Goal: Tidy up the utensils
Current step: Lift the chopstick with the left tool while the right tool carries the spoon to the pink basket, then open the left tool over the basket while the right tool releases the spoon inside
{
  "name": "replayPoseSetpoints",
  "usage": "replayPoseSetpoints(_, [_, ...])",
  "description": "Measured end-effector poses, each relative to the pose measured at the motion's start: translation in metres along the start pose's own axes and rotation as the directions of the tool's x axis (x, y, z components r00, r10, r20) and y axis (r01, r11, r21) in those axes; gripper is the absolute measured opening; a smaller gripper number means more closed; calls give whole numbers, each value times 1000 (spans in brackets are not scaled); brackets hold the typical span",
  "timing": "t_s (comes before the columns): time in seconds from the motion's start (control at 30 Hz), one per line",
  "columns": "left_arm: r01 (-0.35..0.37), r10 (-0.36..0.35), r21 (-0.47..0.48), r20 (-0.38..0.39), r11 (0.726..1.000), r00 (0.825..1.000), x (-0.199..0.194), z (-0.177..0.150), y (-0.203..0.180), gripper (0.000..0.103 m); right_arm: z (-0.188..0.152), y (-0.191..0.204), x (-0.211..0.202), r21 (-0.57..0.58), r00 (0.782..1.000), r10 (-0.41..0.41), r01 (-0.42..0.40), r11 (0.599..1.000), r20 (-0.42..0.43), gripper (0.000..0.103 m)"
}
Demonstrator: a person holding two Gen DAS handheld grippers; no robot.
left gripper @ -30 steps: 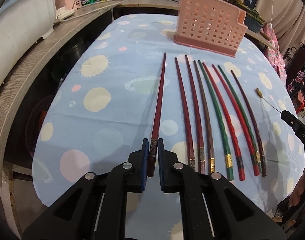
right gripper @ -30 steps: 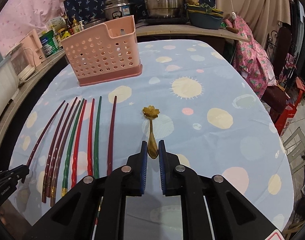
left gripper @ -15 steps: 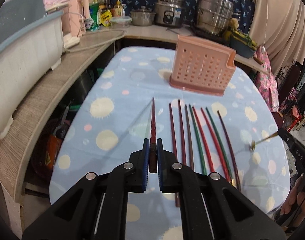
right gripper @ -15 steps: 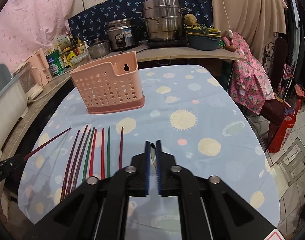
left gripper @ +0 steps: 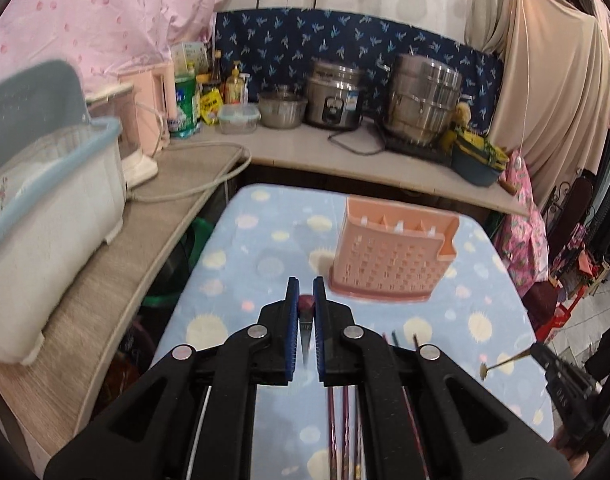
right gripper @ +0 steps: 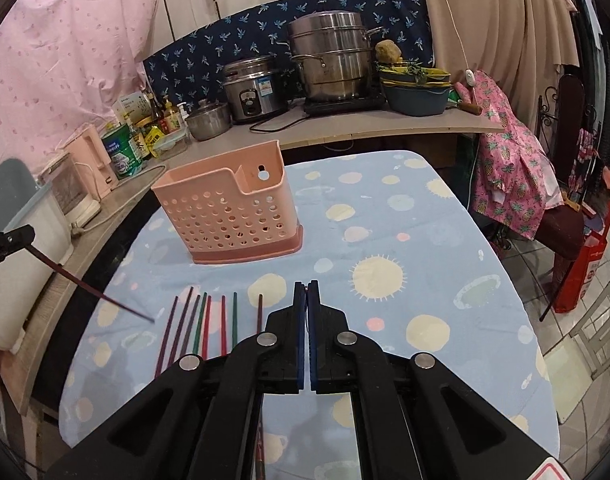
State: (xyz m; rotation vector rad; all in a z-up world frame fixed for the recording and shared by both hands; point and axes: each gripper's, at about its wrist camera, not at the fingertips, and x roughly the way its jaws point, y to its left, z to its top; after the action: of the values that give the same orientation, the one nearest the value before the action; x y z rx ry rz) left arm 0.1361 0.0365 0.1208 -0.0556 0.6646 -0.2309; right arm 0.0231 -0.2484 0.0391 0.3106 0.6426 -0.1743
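The left hand-held gripper is clamped on a dark red chopstick, held clear above the counter with its thin tip slanting down toward the cloth. The right hand-held gripper is pressed together on the handle of a small gold spoon; in its own view the spoon is all but hidden between the pads, so that grip is judged mostly from the left view. Seven chopsticks lie side by side on the counter, at 7 o'clock from the pink basket, which stands upright.
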Motion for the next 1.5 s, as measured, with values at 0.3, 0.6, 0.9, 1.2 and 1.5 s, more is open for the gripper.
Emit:
replayPoseSetpoints(0.3, [56,-51,-26,165,998,985,-23,84,-18,7,75,9,-5,33,984,122,-128,991,130,2])
replayPoseSetpoints(0.6, [113,-79,-86,325,990,942,-17,150,-39,7,145,32,24,33,954,223,-234,972,202,2])
replayPoseSetpoints(0.9, [83,-55,-83,292,993,955,42,153,-49,7,148,32,82,57,971,211,-219,974,116,2])
replayPoseSetpoints(1.2, [46,-31,-82,179,996,983,97,130,-43,7,130,22,132,77,987,157,-159,984,29,3])
replayPoseSetpoints(1.5, [15,2,-100,165,995,986,101,118,-32,38,127,20,117,73,987,146,-151,986,69,22])
